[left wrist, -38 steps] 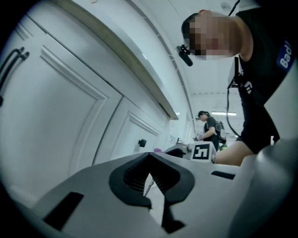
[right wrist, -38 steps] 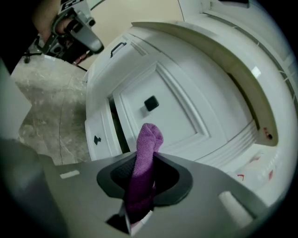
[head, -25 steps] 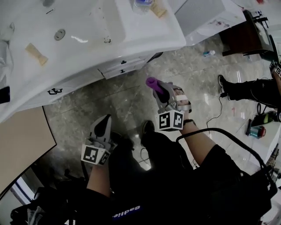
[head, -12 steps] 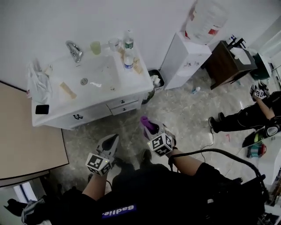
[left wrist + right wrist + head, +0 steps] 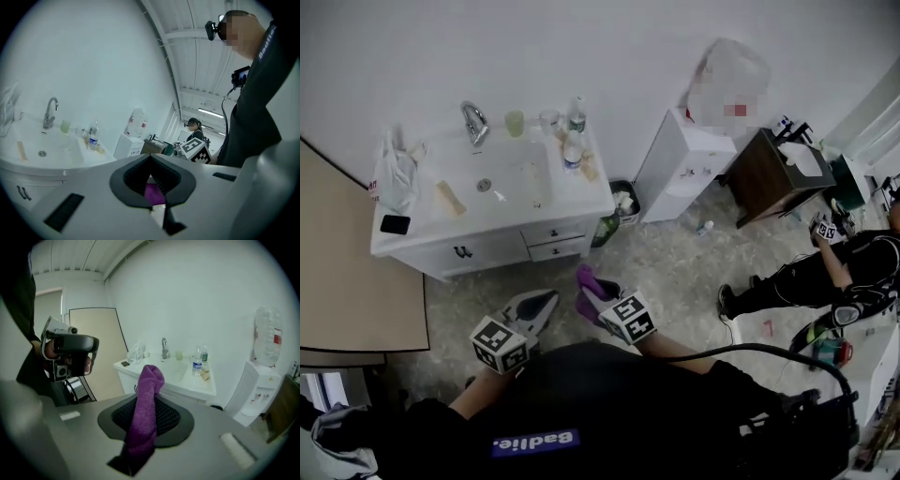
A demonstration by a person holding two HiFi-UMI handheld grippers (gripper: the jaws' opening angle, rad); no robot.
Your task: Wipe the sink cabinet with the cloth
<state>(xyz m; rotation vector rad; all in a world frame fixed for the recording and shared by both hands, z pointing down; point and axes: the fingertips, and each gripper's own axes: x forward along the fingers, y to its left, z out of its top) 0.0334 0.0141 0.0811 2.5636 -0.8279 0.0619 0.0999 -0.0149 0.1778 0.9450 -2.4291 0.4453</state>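
Note:
The white sink cabinet [image 5: 487, 248] stands against the wall, well ahead of both grippers, with its basin [image 5: 502, 178] and faucet [image 5: 473, 122] on top. My right gripper [image 5: 589, 286] is shut on a purple cloth [image 5: 584, 278], which sticks up out of the jaws in the right gripper view [image 5: 146, 413]. My left gripper [image 5: 539, 302] hangs beside it, jaws together with nothing in them. In the left gripper view the left gripper [image 5: 151, 157] points toward the cabinet [image 5: 28, 183], and a bit of purple shows behind the jaws. Both grippers are over the floor, apart from the cabinet.
Bottles [image 5: 573, 150], a cup [image 5: 515, 123], a phone [image 5: 395, 224] and a white bag [image 5: 394, 173] sit on the counter. A waste bin [image 5: 623, 202], a water dispenser [image 5: 689, 164] and a brown table [image 5: 773, 173] stand to the right. Another person [image 5: 825, 272] is at far right; a beige door [image 5: 347, 281] is left.
The head view has drawn back, so the cabinet looks smaller and farther off. Both grippers have come in closer to the body. The cloth stays in the right gripper.

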